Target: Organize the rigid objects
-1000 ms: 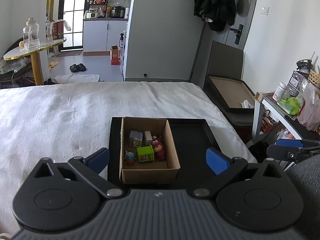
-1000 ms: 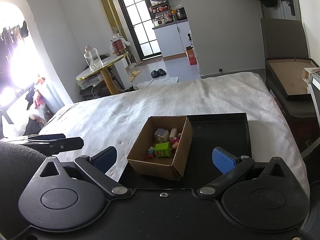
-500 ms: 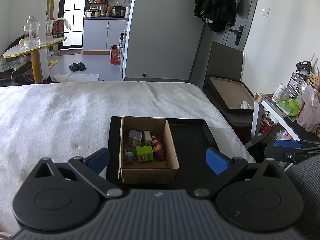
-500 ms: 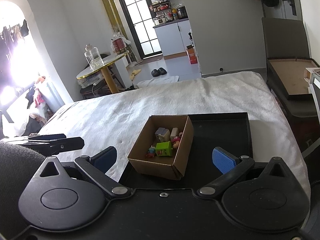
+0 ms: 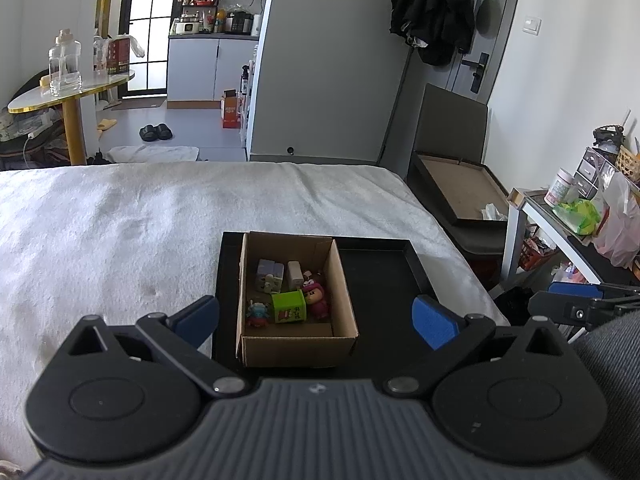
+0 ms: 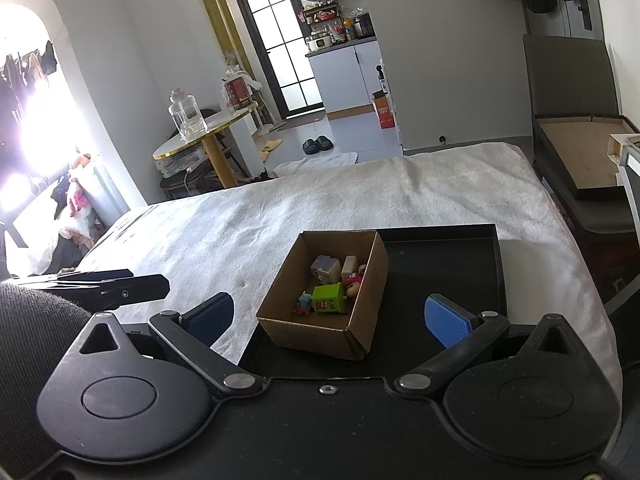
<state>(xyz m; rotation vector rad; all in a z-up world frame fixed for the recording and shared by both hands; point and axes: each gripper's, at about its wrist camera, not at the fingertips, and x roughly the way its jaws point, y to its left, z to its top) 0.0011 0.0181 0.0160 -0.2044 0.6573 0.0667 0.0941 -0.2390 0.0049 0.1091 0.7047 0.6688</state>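
A brown cardboard box (image 5: pixel 296 344) (image 6: pixel 320 336) stands on the left part of a black tray (image 5: pixel 384 268) (image 6: pixel 444 264) on the bed. Inside lie several small toys: a green cube (image 5: pixel 289 306) (image 6: pixel 329 298), a red figure (image 5: pixel 314 295) (image 6: pixel 353 280), a small colourful figure (image 5: pixel 256 313) (image 6: pixel 304 303), a grey-purple block (image 5: pixel 269 276) (image 6: pixel 326 268) and a beige block (image 5: pixel 295 274) (image 6: pixel 350 266). My left gripper (image 5: pixel 316 318) hangs open, short of the box. My right gripper (image 6: pixel 328 318) is also open, nothing between its blue pads.
The bed's white blanket (image 5: pixel 120 216) spreads to the left and behind the tray. A dark chest with an open lid (image 5: pixel 460 192) stands right of the bed, and a white shelf with bags (image 5: pixel 580 216) beside it. A round gold-rimmed table (image 6: pixel 204 136) stands beyond the bed.
Both views have shifted only slightly; the box and toys lie as before. Both grippers stay open.
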